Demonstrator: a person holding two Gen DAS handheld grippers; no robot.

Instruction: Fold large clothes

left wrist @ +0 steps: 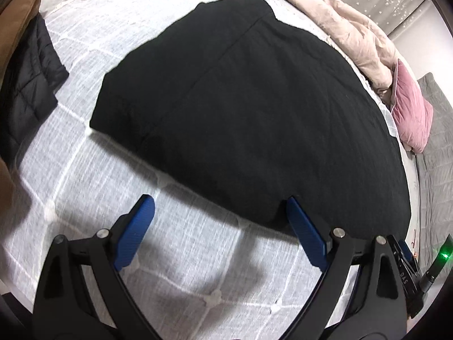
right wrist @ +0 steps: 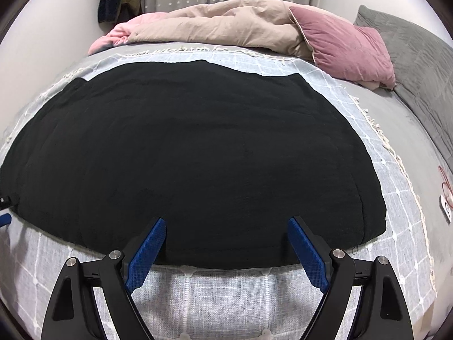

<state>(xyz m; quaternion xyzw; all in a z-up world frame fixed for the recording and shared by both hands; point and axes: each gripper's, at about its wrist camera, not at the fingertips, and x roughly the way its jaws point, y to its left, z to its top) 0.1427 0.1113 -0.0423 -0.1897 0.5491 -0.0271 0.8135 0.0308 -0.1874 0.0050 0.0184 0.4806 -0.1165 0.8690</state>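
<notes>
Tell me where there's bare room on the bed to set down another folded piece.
Free: the checked cover between the black garment and the dark quilted jacket, and the near strip under the right gripper. Crowded: the far end, with the beige duvet and pink pillow.

We saw the folded garment (right wrist: 181,153) lying flat on the blanket (right wrist: 396,198) spread over the bed, with the bundled duvet (right wrist: 226,25) behind it and a cushion (right wrist: 345,51) at that duvet's right end. From the left wrist view, a quilted jacket (left wrist: 25,85) lay to the garment's left, apart from it. Both grippers (right wrist: 225,226) hung over the garment's near edge, the left gripper (left wrist: 219,206) half over bare blanket.
</notes>
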